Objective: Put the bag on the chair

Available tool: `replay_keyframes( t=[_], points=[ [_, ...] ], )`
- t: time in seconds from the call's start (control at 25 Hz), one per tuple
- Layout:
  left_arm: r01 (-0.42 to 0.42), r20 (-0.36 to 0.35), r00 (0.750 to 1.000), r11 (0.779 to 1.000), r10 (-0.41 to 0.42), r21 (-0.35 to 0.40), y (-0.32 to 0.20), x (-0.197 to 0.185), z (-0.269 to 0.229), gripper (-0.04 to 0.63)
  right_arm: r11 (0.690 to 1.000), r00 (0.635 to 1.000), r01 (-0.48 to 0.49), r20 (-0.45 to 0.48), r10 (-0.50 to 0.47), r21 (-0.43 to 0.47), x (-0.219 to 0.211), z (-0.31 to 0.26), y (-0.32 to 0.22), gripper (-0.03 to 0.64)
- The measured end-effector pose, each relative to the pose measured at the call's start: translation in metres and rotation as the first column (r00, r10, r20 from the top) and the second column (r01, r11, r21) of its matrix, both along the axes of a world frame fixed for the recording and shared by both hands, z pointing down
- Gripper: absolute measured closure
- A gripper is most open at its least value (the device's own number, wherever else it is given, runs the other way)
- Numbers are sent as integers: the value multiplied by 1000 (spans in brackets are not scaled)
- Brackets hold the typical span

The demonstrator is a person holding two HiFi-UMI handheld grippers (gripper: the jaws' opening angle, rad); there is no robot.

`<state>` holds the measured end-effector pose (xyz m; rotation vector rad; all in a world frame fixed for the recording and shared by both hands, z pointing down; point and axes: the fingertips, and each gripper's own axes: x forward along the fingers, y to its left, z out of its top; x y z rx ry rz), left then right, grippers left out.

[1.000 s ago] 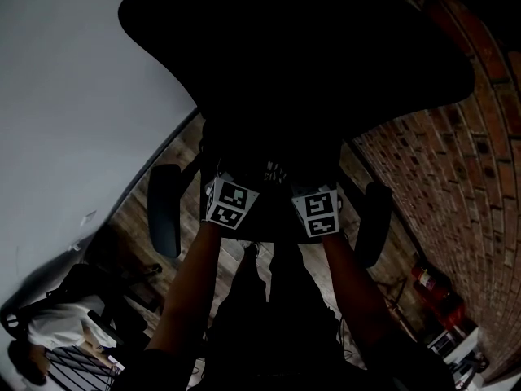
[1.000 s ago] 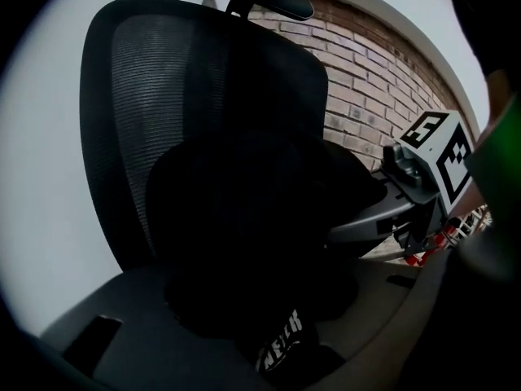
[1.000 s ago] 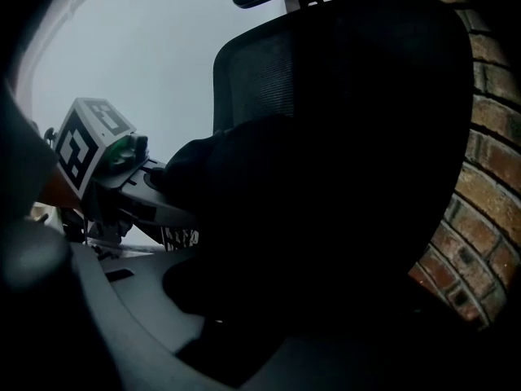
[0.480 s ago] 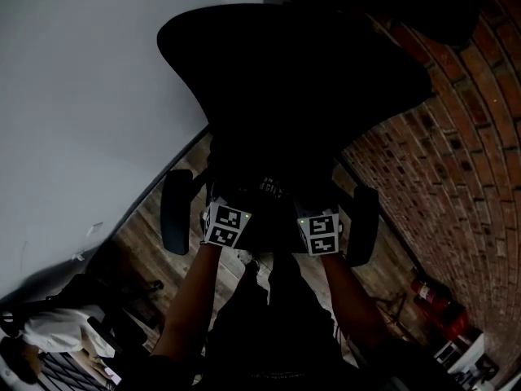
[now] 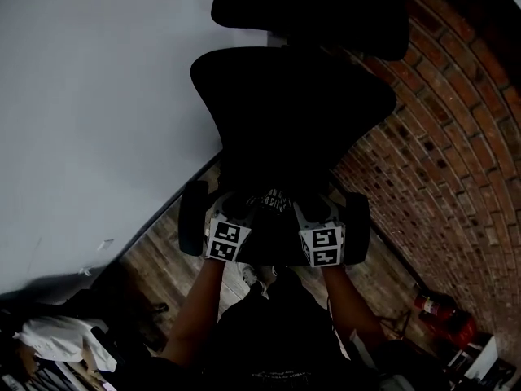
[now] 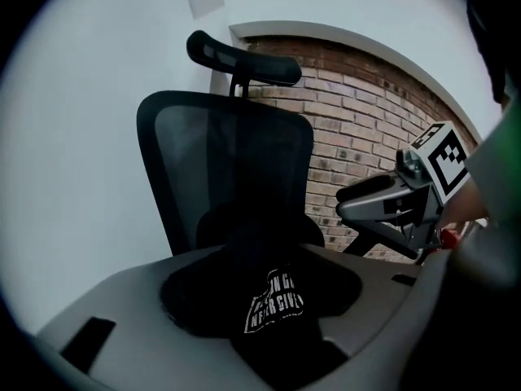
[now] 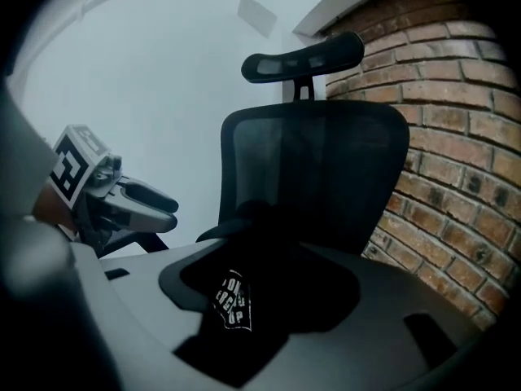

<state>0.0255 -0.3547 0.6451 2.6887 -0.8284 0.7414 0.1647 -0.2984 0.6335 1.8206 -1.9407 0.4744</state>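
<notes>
A black office chair with a mesh back and a headrest faces me. The black bag, with white print, lies on its seat, also seen in the right gripper view as a dark heap. My left gripper and right gripper hover side by side over the seat's front, both open. In each gripper view the grey jaws stand wide on either side of the bag without pressing on it. From the left gripper view I see the right gripper; the right gripper view shows the left gripper.
A brick wall runs along the right, a white wall along the left. The chair's armrests flank my grippers. A red fire extinguisher stands on the wooden floor at lower right, and dark clutter with a white thing lies at lower left.
The view has tilted up, so the chair's headrest now shows. Both grippers have dropped lower in the picture and drawn back toward me, with the bag left on the seat.
</notes>
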Motion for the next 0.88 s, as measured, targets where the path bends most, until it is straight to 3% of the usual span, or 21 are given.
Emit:
replay_keyframes(
  t=[0.08,0.24,0.32,0.4,0.64,0.88],
  points=[
    [-31,6,1000,999,31,27,8,2,-14,375,1000,1000,-12,-11,12,26,-3,-13,2,442],
    [-57,-15,998,996,58,74,23,2,-40,431,998,999,-31,-10,32,63,-8,-34,11,502],
    [-56,-41,997,995,60,85,32,-1,-52,542,997,1000,-25,-16,26,71,-14,-44,15,549],
    [-72,-49,996,993,76,91,43,-5,-59,583,997,1000,-6,-13,7,71,-23,-52,20,580],
    [-60,-110,991,993,72,105,50,-10,-81,584,994,999,32,-37,-28,106,-41,-73,30,598],
    [-71,-112,990,988,87,138,50,-15,-97,584,990,998,34,-50,-27,138,-50,-91,32,598]
  ],
)
